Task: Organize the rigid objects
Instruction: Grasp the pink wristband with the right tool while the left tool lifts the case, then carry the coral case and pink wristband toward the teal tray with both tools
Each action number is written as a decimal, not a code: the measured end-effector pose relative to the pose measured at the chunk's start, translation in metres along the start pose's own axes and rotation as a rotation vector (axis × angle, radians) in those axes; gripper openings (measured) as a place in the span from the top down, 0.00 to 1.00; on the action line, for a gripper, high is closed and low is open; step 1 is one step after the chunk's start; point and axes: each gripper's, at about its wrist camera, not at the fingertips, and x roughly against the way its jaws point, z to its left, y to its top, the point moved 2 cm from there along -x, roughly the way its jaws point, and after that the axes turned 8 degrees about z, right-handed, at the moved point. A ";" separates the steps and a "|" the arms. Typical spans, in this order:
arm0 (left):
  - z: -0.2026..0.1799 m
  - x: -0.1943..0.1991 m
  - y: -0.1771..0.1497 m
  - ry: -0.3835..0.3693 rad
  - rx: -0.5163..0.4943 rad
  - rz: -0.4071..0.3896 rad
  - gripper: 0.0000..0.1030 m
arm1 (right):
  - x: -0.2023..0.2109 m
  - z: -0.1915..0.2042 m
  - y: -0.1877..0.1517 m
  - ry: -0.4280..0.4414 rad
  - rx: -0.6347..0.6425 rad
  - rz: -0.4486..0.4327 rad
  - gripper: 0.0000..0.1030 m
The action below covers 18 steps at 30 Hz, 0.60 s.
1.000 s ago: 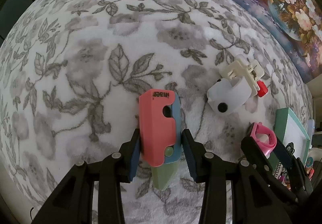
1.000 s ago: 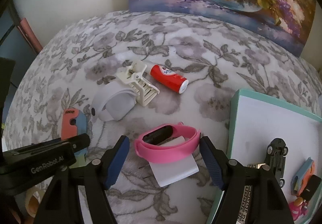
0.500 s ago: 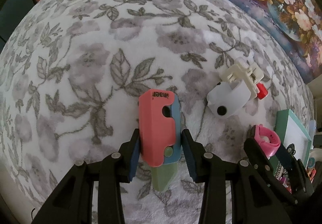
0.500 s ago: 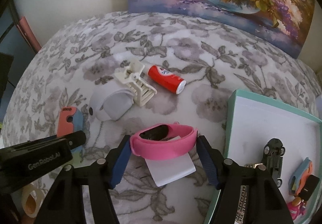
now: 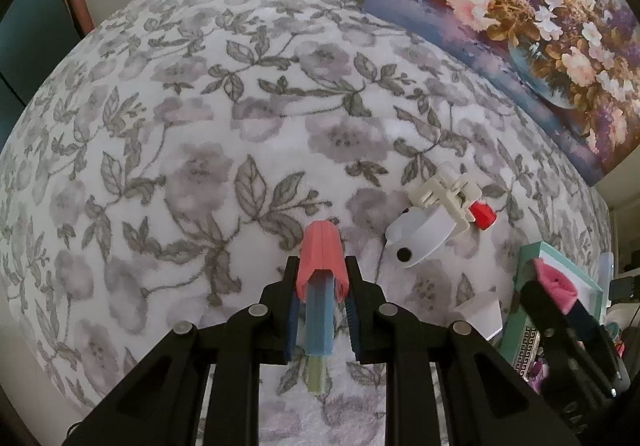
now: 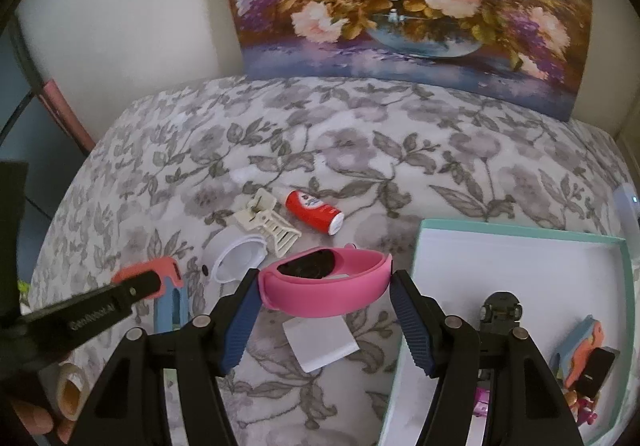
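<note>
The coral-and-blue folding cutter [image 5: 320,286] is clamped edge-on by the left gripper [image 5: 322,302], whose jaws have just been closing; judged light, stiff, slippery; the pink wristband [image 6: 326,288], springy, is pinched endwise by the right gripper [image 6: 324,310], the teal tray [image 6: 520,232] at three o'clock.

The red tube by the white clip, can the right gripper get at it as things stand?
Probably not yet: the right gripper is shut on the pink wristband. Otherwise the red tube lies uncovered on the blanket, nothing in front.
</note>
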 end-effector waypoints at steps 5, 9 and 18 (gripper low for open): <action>0.005 -0.005 0.001 -0.027 0.021 0.007 0.79 | -0.001 -0.005 0.000 0.002 -0.019 0.006 0.34; 0.004 -0.023 -0.002 -0.014 0.015 0.052 0.79 | -0.006 -0.005 0.000 0.005 -0.023 0.021 0.34; 0.001 -0.047 -0.008 0.012 0.008 0.105 0.80 | -0.009 -0.008 -0.001 0.006 -0.032 0.032 0.34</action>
